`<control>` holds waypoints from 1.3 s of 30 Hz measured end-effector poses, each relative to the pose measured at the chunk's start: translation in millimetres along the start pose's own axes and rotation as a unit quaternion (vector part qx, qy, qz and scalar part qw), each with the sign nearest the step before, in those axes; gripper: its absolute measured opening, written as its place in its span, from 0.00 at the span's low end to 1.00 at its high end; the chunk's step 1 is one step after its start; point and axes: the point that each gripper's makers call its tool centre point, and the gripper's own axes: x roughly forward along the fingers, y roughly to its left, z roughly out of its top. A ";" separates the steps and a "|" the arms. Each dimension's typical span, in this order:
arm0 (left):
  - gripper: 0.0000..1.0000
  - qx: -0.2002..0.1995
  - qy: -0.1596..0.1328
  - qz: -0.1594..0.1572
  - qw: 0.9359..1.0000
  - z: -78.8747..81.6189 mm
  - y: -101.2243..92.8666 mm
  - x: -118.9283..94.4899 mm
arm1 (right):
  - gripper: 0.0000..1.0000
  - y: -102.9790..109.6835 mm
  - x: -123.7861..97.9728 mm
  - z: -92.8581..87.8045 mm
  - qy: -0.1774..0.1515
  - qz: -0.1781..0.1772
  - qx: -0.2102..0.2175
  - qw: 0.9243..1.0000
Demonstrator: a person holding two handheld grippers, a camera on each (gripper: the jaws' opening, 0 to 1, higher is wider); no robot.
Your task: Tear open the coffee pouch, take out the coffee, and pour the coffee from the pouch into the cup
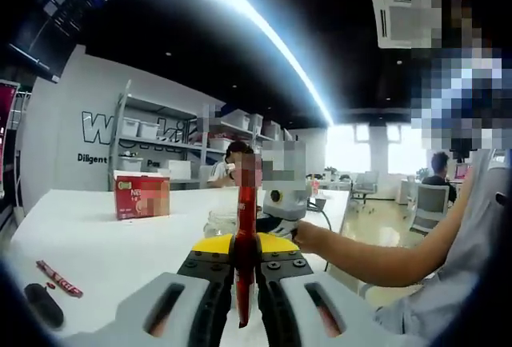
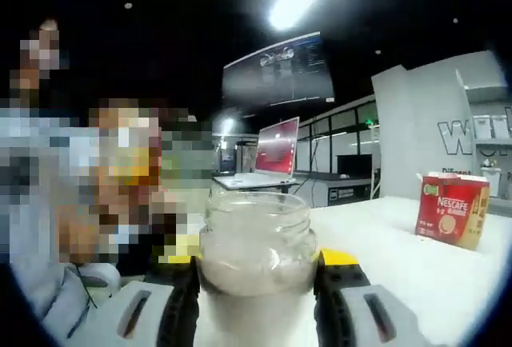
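Left gripper (image 1: 246,283) pinches the red coffee stick sachet (image 1: 246,239) upright, just above the glass jar (image 2: 256,243) that the right gripper (image 2: 258,283) clamps between its jaws; the risk, as I read it, is a tear that jerks the sachet sideways and scatters powder past the jar's mouth. Beyond the jar, a red Nescafé box (image 2: 452,209) stands on the white table (image 1: 120,251), and a spare sachet (image 1: 58,278) lies left of the jar, with shelving along the office wall behind
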 end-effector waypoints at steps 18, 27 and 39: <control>0.12 -0.002 -0.008 0.003 1.000 4.1 2.8 -3.8 | 0.69 2.7 -6.0 1.2 0.009 0.012 -0.015 1.000; 0.12 -0.024 -0.015 -0.009 1.000 5.5 1.4 -6.1 | 0.49 10.1 -82.9 24.4 -0.086 -0.089 0.002 0.992; 0.12 -0.064 -0.025 -0.146 0.987 9.7 -53.3 -2.6 | 0.37 103.4 -48.0 36.0 -0.128 0.083 0.064 0.986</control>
